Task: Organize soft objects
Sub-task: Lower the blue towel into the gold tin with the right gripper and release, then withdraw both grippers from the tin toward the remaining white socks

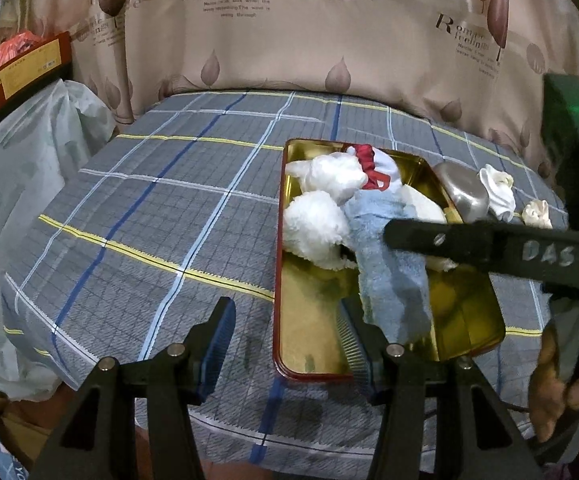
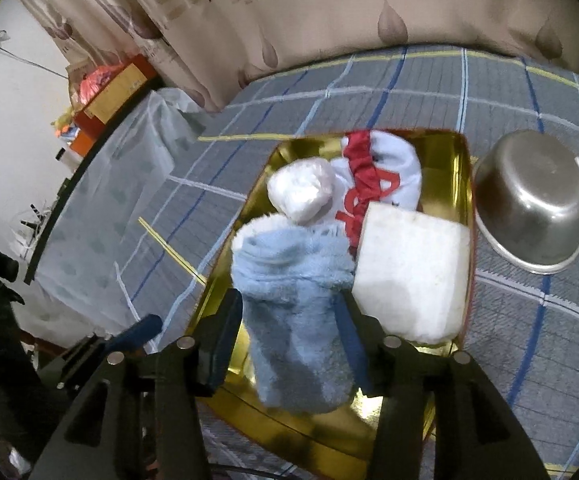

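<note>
Blue towel [image 2: 293, 304] gripped by right gripper [image 2: 289, 320] above gold tin [image 2: 465, 184].
Towel hangs into the tin beside a white block [image 2: 409, 272], white fluffy cloth [image 1: 317, 228] and red-trimmed sock [image 2: 381, 168]. Left gripper [image 1: 289, 328] hovers wide apart, holding nothing, near the tin's front rim.

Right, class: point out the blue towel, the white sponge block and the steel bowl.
blue towel [image 2: 293, 320], right wrist view, on its fuzzy middle between the fingers.
white sponge block [image 2: 409, 268], right wrist view, on its top face.
steel bowl [image 2: 537, 188], right wrist view, on its upturned base.
</note>
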A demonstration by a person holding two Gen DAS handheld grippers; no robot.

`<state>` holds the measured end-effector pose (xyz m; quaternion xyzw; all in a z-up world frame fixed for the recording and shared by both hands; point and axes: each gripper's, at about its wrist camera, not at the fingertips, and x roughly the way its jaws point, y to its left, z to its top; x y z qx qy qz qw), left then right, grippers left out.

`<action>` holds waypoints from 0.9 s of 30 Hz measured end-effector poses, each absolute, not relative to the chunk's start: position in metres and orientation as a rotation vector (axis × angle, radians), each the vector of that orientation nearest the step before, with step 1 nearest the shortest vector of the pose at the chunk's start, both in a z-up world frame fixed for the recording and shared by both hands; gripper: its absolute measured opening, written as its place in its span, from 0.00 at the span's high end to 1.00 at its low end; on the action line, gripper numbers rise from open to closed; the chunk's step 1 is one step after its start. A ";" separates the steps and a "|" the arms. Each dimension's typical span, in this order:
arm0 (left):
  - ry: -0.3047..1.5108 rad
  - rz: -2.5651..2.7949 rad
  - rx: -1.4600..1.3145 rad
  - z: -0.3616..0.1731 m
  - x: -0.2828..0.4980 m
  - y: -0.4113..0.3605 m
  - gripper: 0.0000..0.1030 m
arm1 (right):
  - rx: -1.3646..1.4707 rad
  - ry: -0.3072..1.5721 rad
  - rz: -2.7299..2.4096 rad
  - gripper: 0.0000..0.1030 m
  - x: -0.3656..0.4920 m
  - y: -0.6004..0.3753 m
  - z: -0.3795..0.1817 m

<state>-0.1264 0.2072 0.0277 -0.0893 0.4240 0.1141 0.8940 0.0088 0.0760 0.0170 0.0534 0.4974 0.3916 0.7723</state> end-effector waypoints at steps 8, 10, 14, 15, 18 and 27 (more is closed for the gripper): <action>0.902 0.244 -0.165 0.024 -0.125 0.204 0.48 | 0.155 0.967 0.801 0.49 -0.006 0.034 0.037; 0.906 0.246 -0.157 0.023 -0.124 0.203 0.48 | 0.139 0.918 0.751 0.49 -0.013 0.011 0.038; 0.909 0.249 -0.145 0.022 -0.124 0.201 0.48 | 0.093 0.847 0.618 0.44 -0.020 -0.033 0.035; 0.910 0.251 -0.142 0.022 -0.124 0.201 0.48 | 0.088 0.840 0.584 0.43 -0.019 -0.044 0.034; 0.914 0.251 -0.133 0.021 -0.124 0.198 0.48 | 0.085 0.826 0.476 0.43 -0.019 -0.086 0.026; 0.920 0.264 -0.077 0.019 -0.123 0.186 0.48 | 0.042 0.634 0.200 0.30 -0.043 -0.184 0.049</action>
